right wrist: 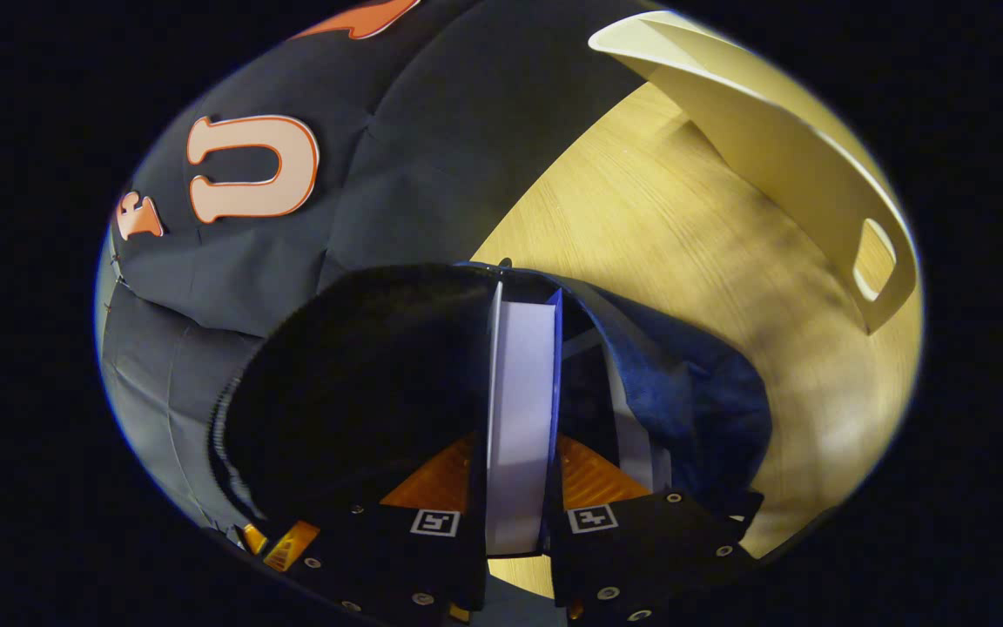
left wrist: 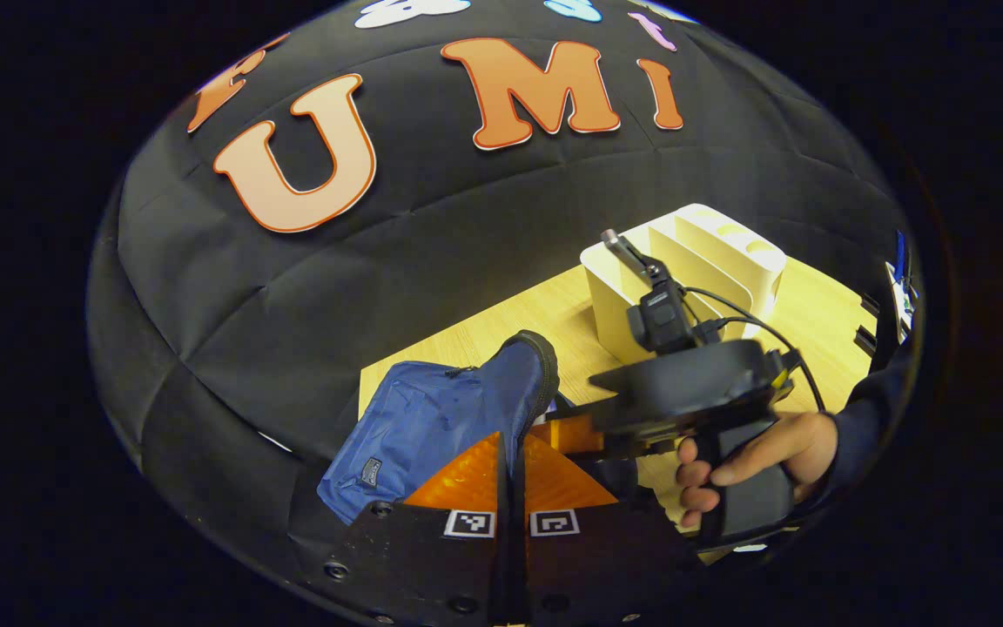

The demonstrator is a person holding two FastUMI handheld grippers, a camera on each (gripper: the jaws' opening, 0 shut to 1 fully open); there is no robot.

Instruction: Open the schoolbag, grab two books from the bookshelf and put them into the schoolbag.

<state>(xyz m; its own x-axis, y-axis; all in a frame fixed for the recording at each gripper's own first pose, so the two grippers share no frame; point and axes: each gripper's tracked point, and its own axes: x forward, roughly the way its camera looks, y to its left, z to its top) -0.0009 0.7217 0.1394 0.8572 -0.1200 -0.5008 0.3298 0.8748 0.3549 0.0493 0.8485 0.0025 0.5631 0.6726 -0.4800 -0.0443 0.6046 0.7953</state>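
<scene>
In the left gripper view we see the left gripper [left wrist: 510, 475] with its fingers drawn together on a fold of the blue schoolbag [left wrist: 432, 427]; the dark-edged flap of the bag rises between them, pinched and held up. The schoolbag sits on the pale wooden bench [left wrist: 554, 313], close to the black cloth wall, its front pocket turned toward us.

Beyond the flap the right gripper [left wrist: 584, 435] reaches in from the right, a hand [left wrist: 750, 461] wrapped round its handle and a dark sleeve [left wrist: 871, 418] behind it. A small camera unit with cables rides on top of that gripper. Its finger ends sit just behind the raised flap, at the mouth of the bag.

Behind it on the bench stands the cream-coloured bookshelf [left wrist: 693, 261] — a slotted holder with several upright dividers.

In the right gripper view the right gripper [right wrist: 519, 488] has its fingers clamped on a book [right wrist: 523, 409], held edge-on so that we look along its pale page block, with a thin blue cover down its right side. The book points into the open schoolbag [right wrist: 684, 392]: the dark interior gapes on the left, the blue fabric wall curves round on the right. One end panel of the bookshelf [right wrist: 780, 165], with a handle cut-out, stands on the bench [right wrist: 667, 235] well apart from the bag.
</scene>
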